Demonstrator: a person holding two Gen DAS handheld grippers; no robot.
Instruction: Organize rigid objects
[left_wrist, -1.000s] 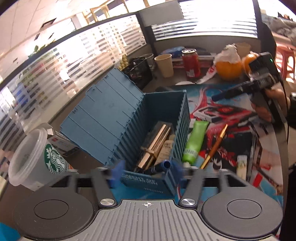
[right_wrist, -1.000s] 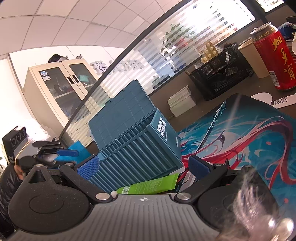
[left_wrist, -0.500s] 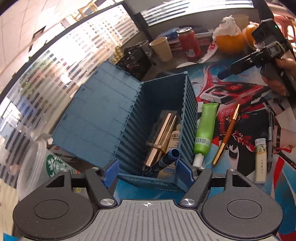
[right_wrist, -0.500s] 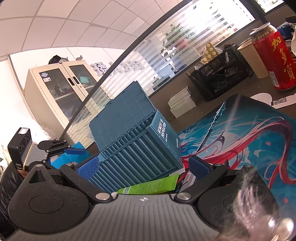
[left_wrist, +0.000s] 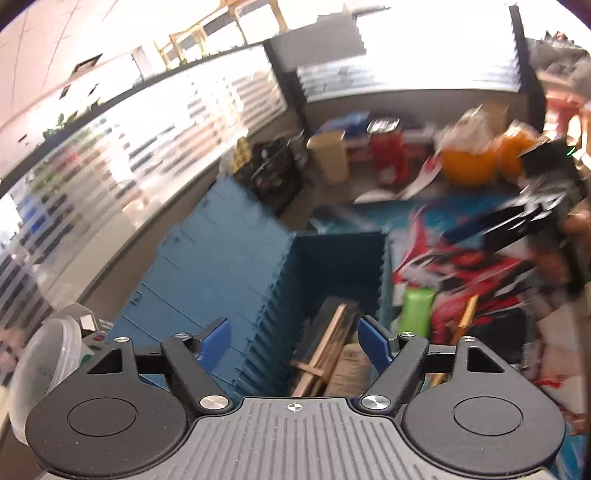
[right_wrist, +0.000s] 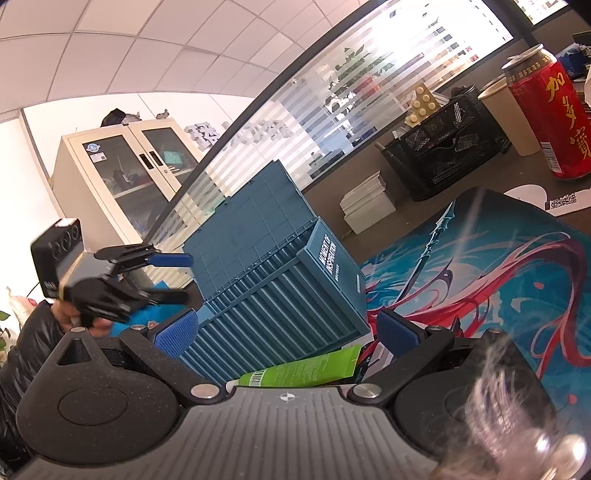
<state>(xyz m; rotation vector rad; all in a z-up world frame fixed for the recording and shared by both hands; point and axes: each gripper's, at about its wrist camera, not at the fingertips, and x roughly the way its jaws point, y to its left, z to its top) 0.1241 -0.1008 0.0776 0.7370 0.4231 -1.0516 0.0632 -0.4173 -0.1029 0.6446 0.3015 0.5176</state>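
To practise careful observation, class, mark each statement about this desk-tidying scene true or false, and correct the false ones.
1. The ribbed blue plastic storage box has its lid open. True.
2. The bright green squeeze tube lies inside the box. False: it lies outside on the colourful printed desk mat, beside the box wall.
3. The left hand-held gripper grips a pen. False: its jaws are opening with nothing between them.
4. A red drink can stands upright next to a tan paper cup. True.
5. The black wire mesh basket sits on the mat. False: it sits on the bare desk behind it.
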